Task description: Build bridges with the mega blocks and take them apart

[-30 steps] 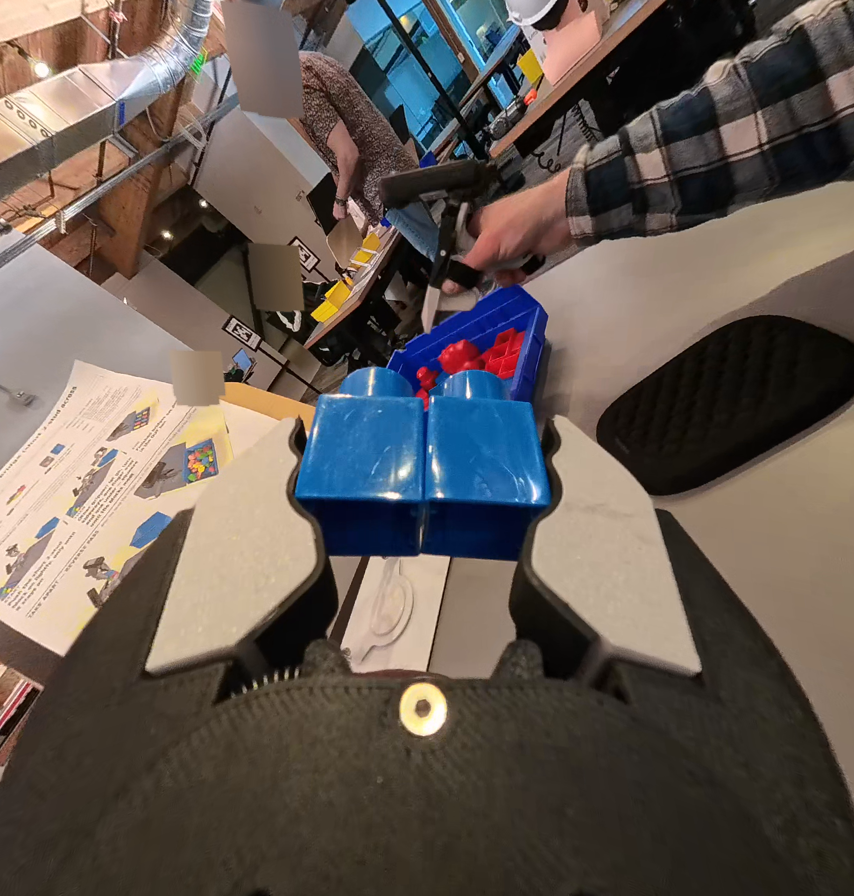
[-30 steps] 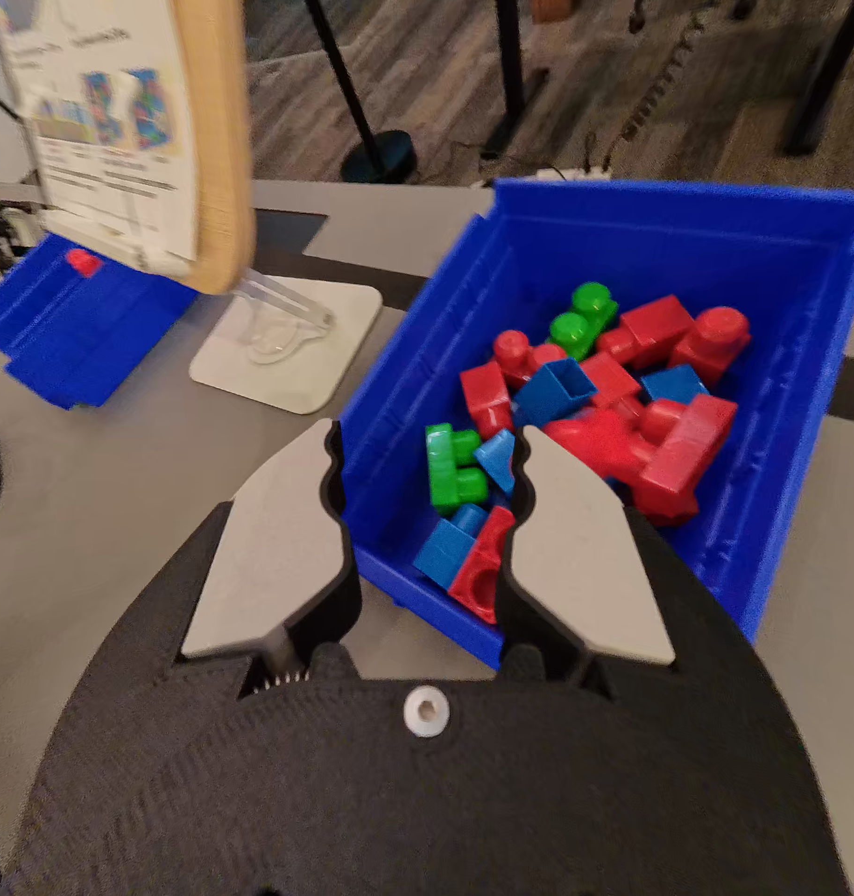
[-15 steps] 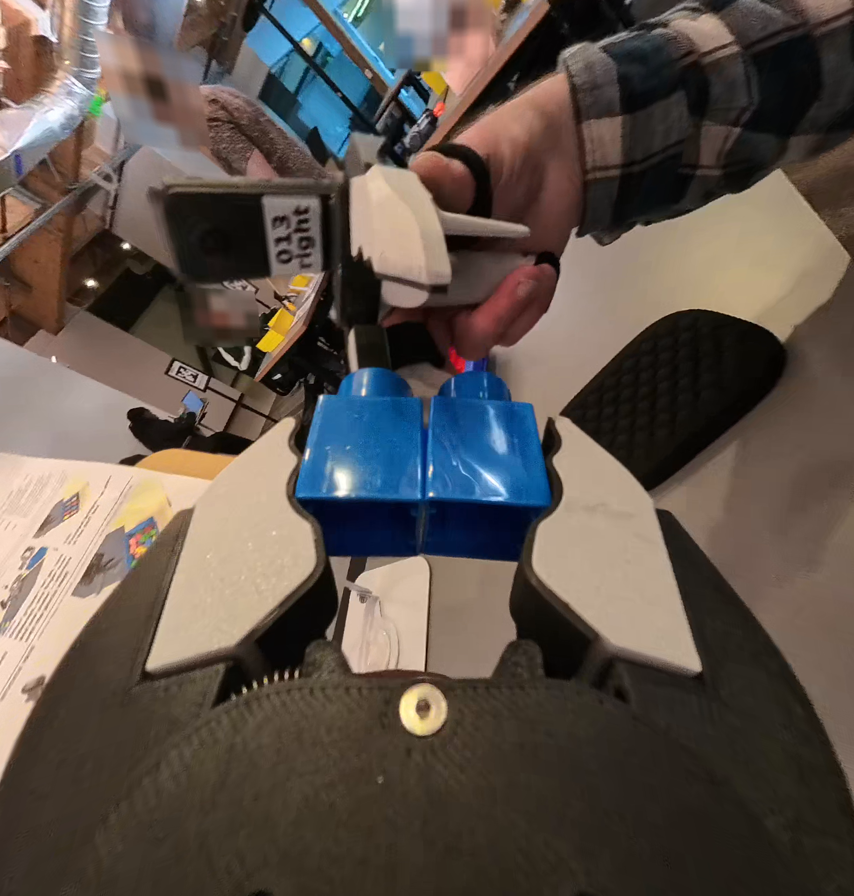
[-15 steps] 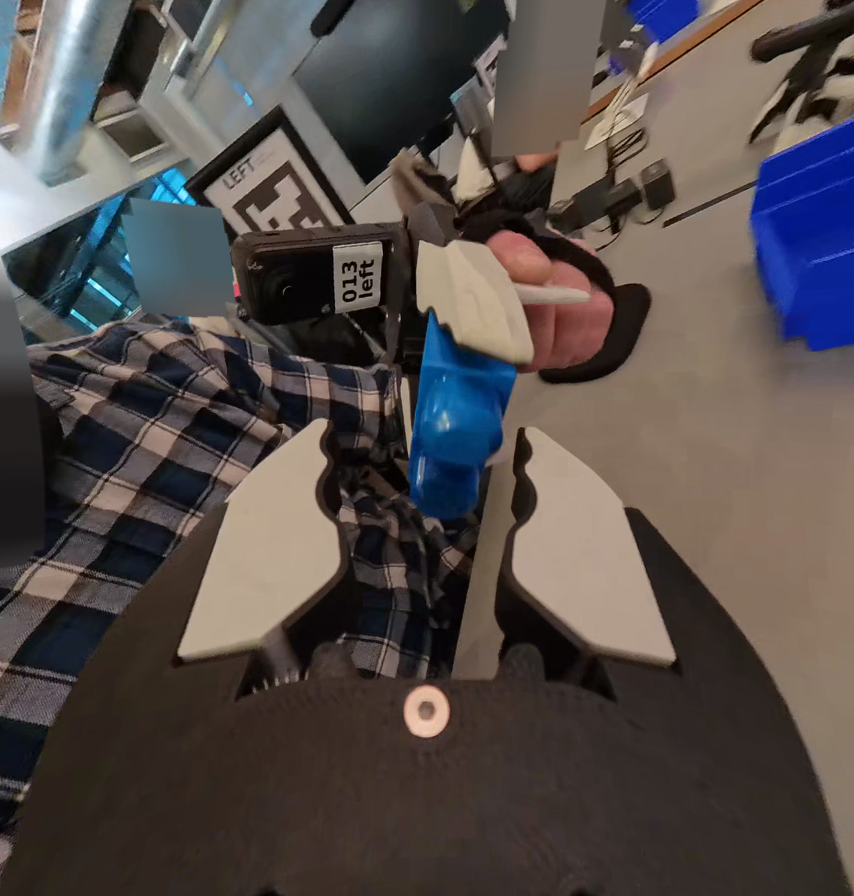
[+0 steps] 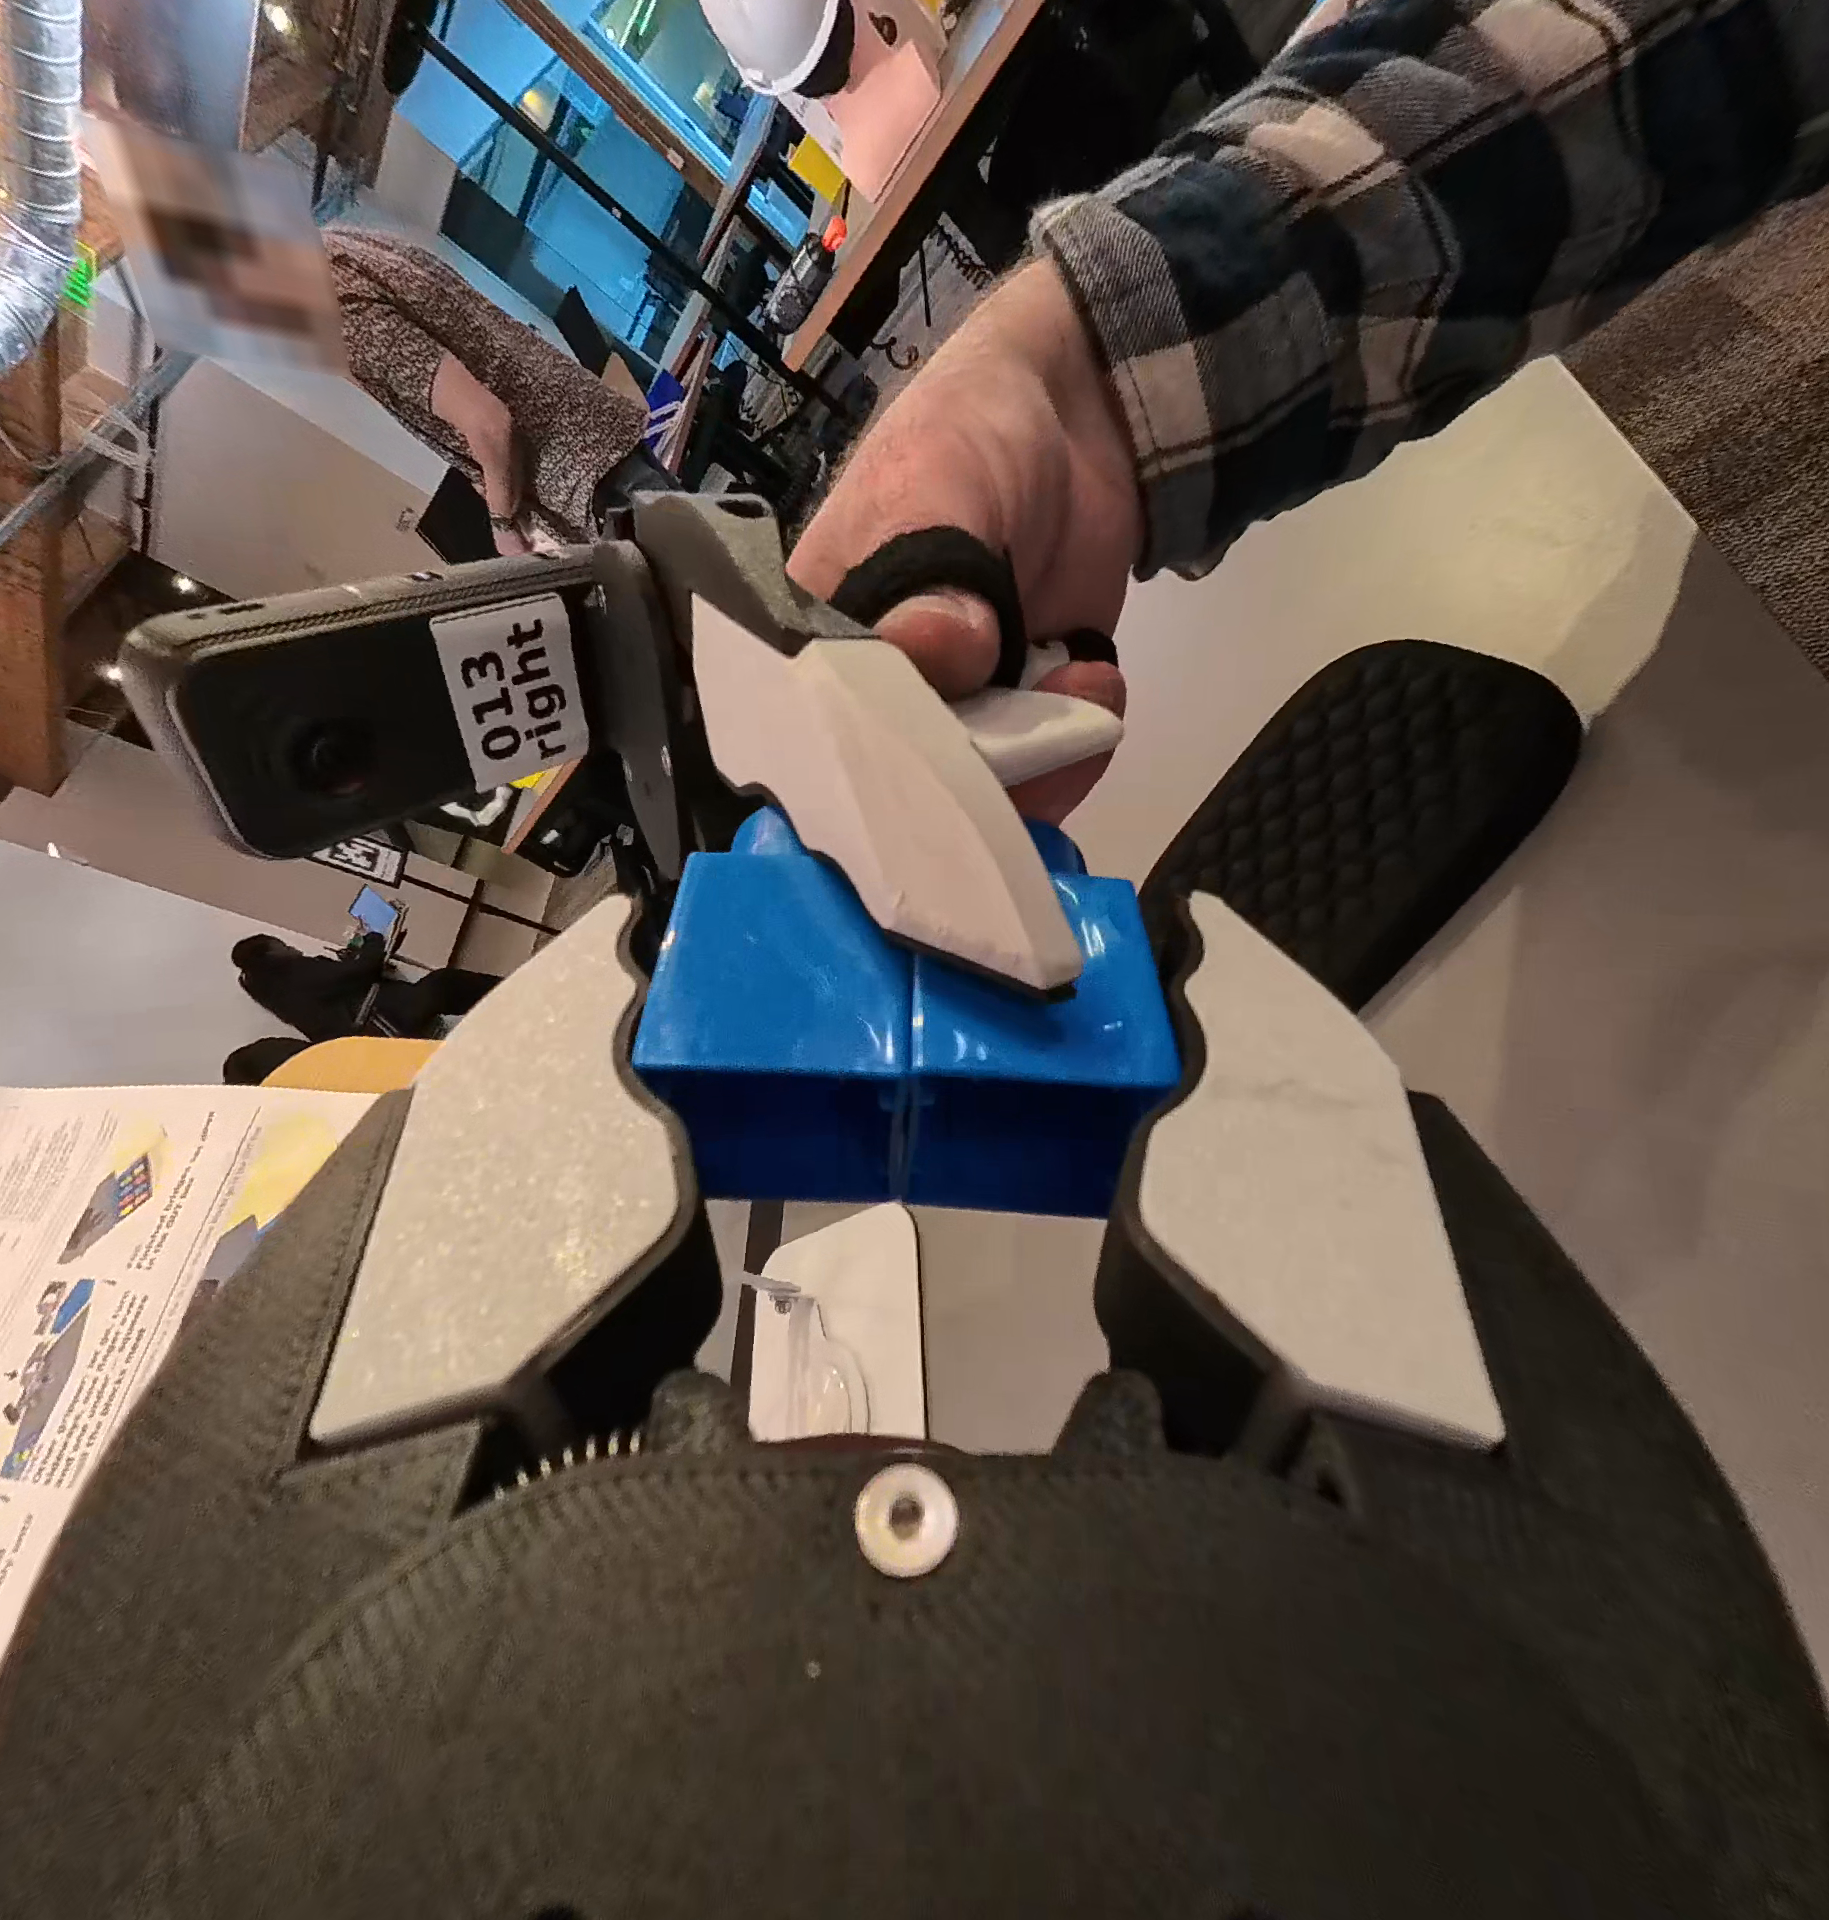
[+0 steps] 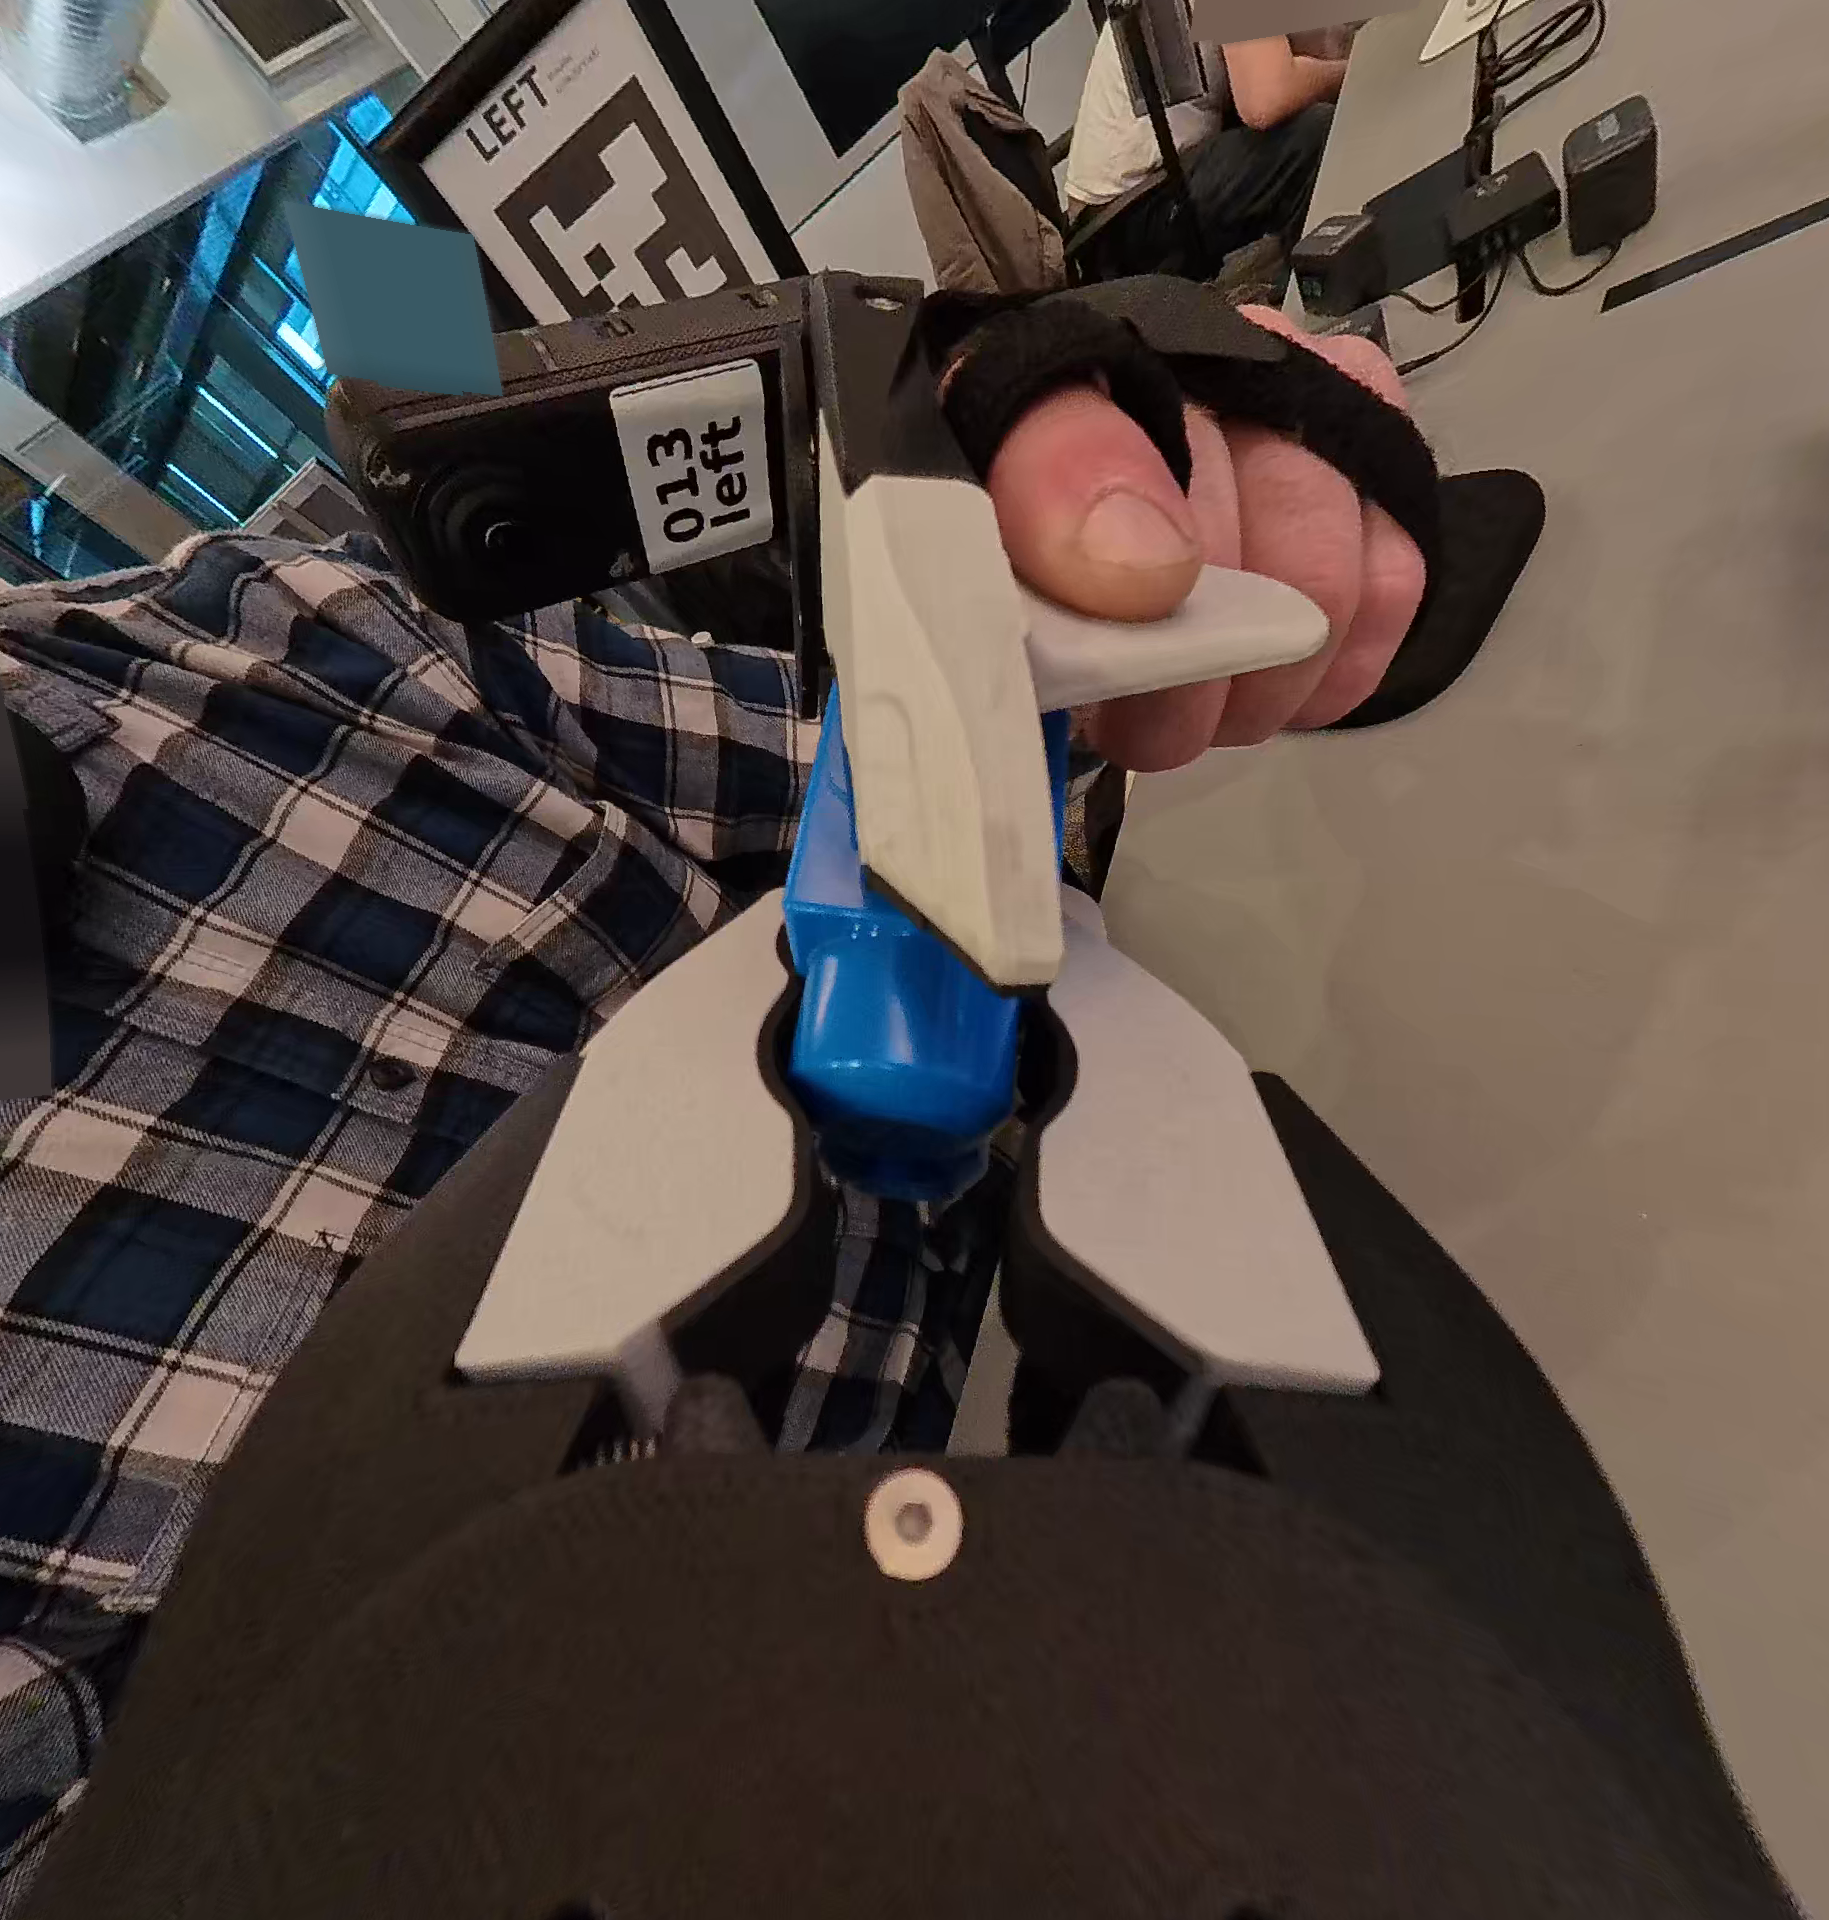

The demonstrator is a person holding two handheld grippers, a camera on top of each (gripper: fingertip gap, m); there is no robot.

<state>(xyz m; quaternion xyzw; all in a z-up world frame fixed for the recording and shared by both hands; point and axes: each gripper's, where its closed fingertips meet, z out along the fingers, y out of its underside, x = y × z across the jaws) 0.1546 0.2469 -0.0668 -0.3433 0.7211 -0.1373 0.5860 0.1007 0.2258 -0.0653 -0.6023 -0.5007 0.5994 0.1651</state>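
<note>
The left gripper point(image 5: 905, 997) pinches the blue two-stud block point(image 5: 785, 1029) by its ends, pads against both end faces; the right gripper point(image 6: 915, 1049) pinches the same block across its stud side, so it hangs in the air between them. Around them lies an open workshop with glass walls and a silver duct point(image 5: 16, 177). Below is the grey table point(image 5: 1637, 1195), carrying a black mat point(image 5: 1409, 800) and an illustrated instruction sheet point(image 5: 79, 1247).

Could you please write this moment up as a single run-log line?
phase: handover or pull-apart, unclear | left gripper: clamps blue two-stud block by its ends | right gripper: closed on the block's stud end | block: held above the table
</note>
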